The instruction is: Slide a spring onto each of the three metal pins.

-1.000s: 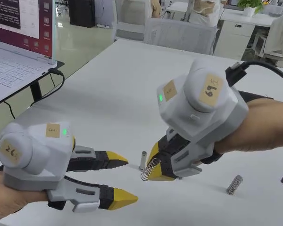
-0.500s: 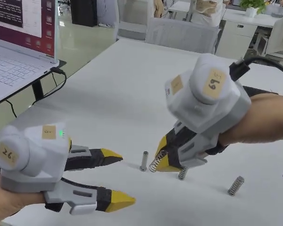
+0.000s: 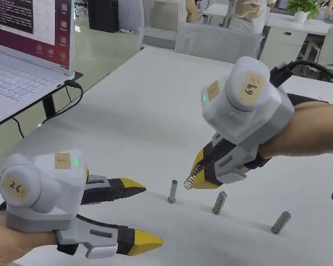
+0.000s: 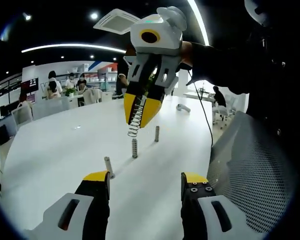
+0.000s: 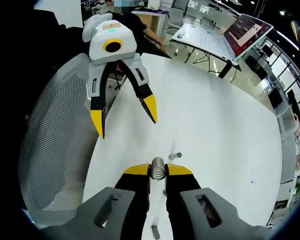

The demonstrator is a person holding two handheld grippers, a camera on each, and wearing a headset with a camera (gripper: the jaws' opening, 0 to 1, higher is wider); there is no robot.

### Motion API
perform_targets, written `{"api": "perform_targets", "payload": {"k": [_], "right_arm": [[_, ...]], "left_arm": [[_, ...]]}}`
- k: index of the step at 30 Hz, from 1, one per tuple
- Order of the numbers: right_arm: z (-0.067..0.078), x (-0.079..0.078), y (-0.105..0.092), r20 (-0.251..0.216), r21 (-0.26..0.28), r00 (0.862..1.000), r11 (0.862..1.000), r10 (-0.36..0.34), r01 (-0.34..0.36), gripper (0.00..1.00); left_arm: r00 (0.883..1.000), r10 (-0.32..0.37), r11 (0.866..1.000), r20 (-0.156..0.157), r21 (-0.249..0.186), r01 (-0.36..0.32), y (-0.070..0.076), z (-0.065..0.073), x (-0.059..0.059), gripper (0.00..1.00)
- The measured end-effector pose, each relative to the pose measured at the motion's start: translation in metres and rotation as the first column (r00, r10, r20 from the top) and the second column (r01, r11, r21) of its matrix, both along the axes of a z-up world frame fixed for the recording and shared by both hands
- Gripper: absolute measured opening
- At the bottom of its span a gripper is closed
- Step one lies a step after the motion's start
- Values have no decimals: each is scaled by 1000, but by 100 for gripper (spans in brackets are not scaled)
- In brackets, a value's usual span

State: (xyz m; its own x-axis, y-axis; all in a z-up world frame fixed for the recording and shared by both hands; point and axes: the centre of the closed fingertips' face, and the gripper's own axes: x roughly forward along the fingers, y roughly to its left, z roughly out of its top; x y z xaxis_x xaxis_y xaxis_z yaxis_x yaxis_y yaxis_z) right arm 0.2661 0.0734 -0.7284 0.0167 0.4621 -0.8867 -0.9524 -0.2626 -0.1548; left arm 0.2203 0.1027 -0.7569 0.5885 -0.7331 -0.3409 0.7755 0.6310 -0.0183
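One broad white table (image 3: 127,111) is carrying the work, its top matte and pale. In the head view an open laptop (image 3: 16,61) is sitting on a separate desk at 10 o'clock. A glossy floor (image 3: 100,44), a grey chair (image 3: 216,41) and white cabinets (image 3: 277,47) are lying beyond the table toward 12 o'clock.

Near the table's middle a bare metal pin (image 3: 172,191) is standing upright. From it a middle spring (image 3: 219,203) and an end spring (image 3: 281,221) are standing on end in a row running toward 4 o'clock. Whether a pin is sitting inside either spring is not clear.

The right gripper (image 3: 198,180) is hovering above the table at 1 o'clock from the bare metal pin, its yellow-tipped jaws pinching the held spring (image 3: 192,177). That spring's long axis is running tilted, steeper than flat. Its free end is pointing down toward 7 o'clock at the pin's top, near it but not touching. In the left gripper view the spring is hanging almost vertical, coils down.

The left gripper (image 3: 143,215) is resting low at 8 o'clock from the pin, jaws spread wide and gripping nothing.
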Motion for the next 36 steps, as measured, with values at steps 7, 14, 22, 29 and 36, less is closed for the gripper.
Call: {"api": "perform_targets", "payload": {"k": [7,14,22,29,36], "right_arm": [[0,11,7,15,-2,1000,1000,-9,9,9],[-4,22,12,38,-15,999,1000,-15,16,9],[-15,33,16,47,-42,999,999,-26,28,9],[-27,39,21,38,-63,999,998,-30,32,9],[-38,42,27,26,-80,999,996,-30,32,9]], "left_arm": [[1000,7,1000,1,-2,-7,2,-1,1,54],[1000,9,1000,-2,-1,-9,0,-2,-1,55],[1000,18,1000,0,2,-18,-1,-2,0,56],[999,35,999,6,1,-35,1,-1,2,58],[999,43,999,12,-5,-43,6,-2,4,58]]}}
